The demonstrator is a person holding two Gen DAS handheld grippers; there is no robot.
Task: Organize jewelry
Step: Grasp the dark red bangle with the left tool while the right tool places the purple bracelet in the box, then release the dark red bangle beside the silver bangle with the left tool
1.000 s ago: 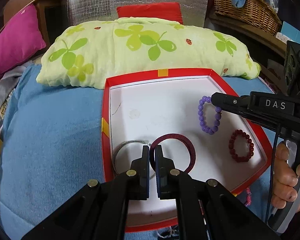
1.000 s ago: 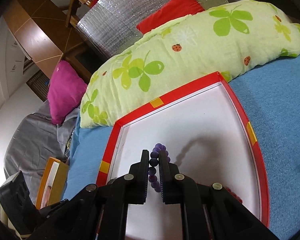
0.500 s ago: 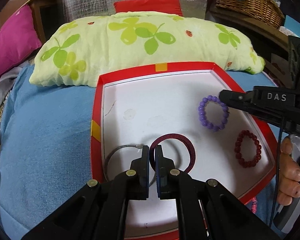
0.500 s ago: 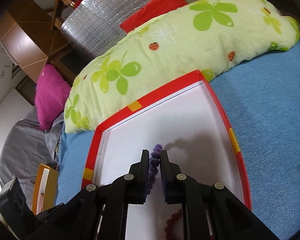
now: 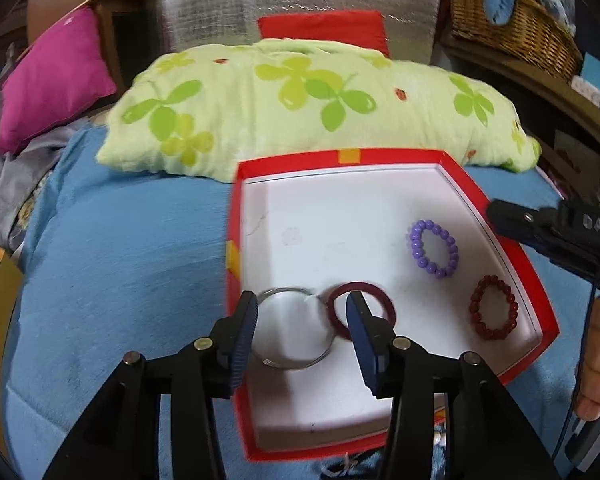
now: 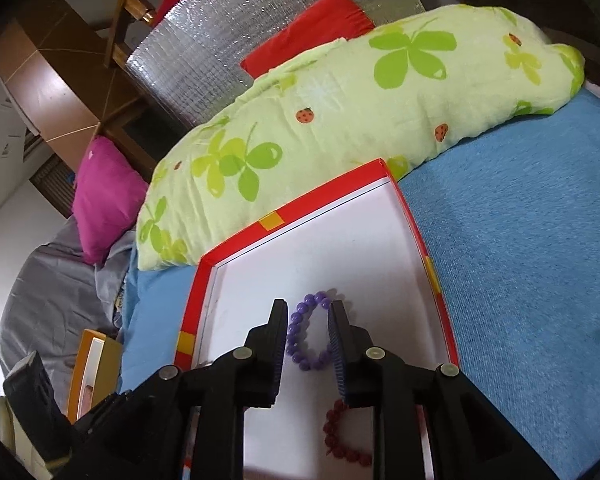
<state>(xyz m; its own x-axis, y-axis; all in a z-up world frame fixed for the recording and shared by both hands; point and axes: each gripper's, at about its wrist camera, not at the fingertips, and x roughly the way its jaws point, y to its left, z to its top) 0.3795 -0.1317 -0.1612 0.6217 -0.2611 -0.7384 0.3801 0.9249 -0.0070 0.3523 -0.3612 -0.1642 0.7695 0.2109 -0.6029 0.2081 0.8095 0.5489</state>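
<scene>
A red-rimmed box lid with a white floor [image 5: 472, 200] [image 6: 332, 200] lies on the blue bedspread. In it lie a silver bangle [image 5: 270, 361], a dark red bangle [image 5: 387, 307], a purple bead bracelet [image 5: 435, 248] [image 6: 300, 318] and a dark red bead bracelet [image 5: 493, 314] [image 6: 334, 440]. My left gripper [image 5: 302, 304] is open and empty above the two bangles. My right gripper [image 6: 308, 312] is open and empty just above the purple bracelet; it also shows in the left wrist view [image 5: 496, 210] at the lid's right rim.
A green clover-print pillow [image 5: 300, 108] [image 6: 360, 120] lies behind the lid, with a red cushion [image 5: 324, 30] and a magenta cushion [image 5: 56, 76] further back. A wicker basket [image 5: 512, 16] stands at the back right. An orange box [image 6: 96, 368] sits at the bed's left.
Both grippers have opened. The left one let go of the dark red bangle and the right one let go of the purple bracelet; both pieces now lie in the lid.
</scene>
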